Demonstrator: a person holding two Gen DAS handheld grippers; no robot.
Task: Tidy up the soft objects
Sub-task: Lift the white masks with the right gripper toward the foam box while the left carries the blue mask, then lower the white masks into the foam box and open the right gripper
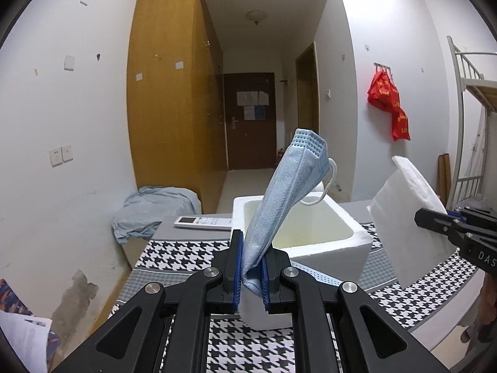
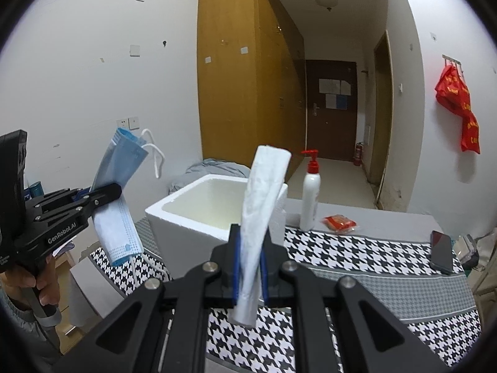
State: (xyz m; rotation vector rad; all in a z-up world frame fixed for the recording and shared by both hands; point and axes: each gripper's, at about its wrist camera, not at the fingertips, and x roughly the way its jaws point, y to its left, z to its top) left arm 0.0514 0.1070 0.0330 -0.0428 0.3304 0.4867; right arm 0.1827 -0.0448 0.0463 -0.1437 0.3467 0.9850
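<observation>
Left gripper [image 1: 252, 275]: jaws closed tight on a folded blue face mask [image 1: 289, 186], pinched near its lower end. The mask stands up and leans over the box's opening; its white ear loops [image 1: 326, 183] dangle from the top. In the right wrist view the same gripper [image 2: 105, 194] sits at the left, held by a person's hand [image 2: 31, 283], with the mask [image 2: 119, 199] hanging above and below the jaws, clear of the table.

Right gripper [image 2: 250, 267]: jaws closed on a folded white cloth pad [image 2: 264, 211], which rises upright between the fingers and tilts slightly right. From the left wrist view it [image 1: 403, 205] is held in the air just right of the box.

White foam box [image 1: 310, 242]: open-topped, on the houndstooth tablecloth [image 1: 248, 348]; the visible interior shows only bare walls.

Also on the table: remote control [image 1: 203, 222] behind the box, white pump bottle [image 2: 310, 195], red packet [image 2: 340, 222], dark phone [image 2: 441, 251].
</observation>
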